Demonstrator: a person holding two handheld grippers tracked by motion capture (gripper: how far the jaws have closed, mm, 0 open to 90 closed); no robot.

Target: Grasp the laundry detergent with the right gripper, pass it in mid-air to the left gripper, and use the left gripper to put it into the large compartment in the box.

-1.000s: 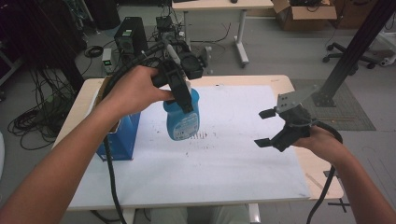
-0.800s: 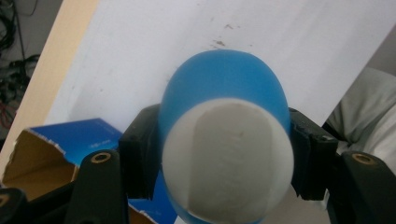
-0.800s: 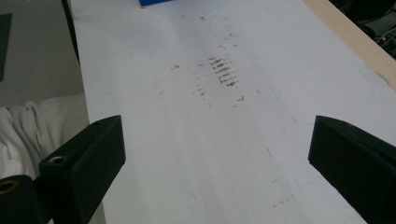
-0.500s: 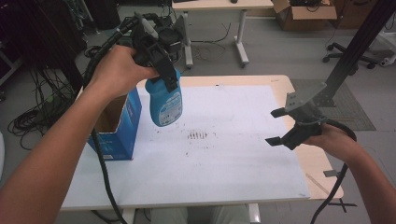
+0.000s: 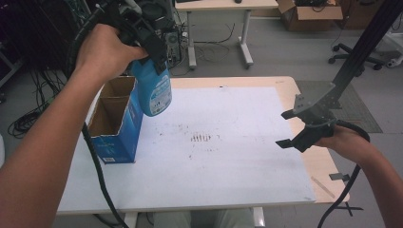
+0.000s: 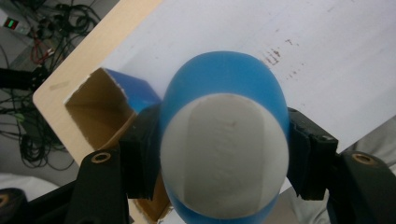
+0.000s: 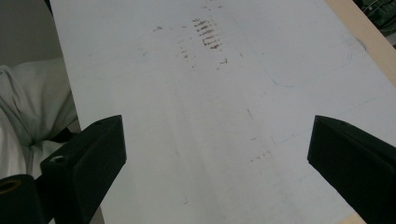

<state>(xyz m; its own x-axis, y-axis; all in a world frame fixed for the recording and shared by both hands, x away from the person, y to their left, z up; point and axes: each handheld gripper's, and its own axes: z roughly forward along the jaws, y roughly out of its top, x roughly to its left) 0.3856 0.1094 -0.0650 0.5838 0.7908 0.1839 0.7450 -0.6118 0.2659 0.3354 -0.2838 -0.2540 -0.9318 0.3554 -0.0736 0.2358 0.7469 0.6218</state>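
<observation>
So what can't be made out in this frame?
- Bottle label: too small and blurred in the high view.
- Bottle's top: high view, covered by the left gripper and hand.
- Box floor: high view, hidden by its own walls; left gripper view, by the bottle.
- Right gripper: open, nothing between its jaws.

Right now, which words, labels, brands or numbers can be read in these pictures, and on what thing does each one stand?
Bottle, held in the left gripper: a pale label with print, too blurred to read.
Box: small white print near its lower edge, too small to read.
White sheet: brown smudges and faint pen lines, no letters.
No text can be quoted.
</observation>
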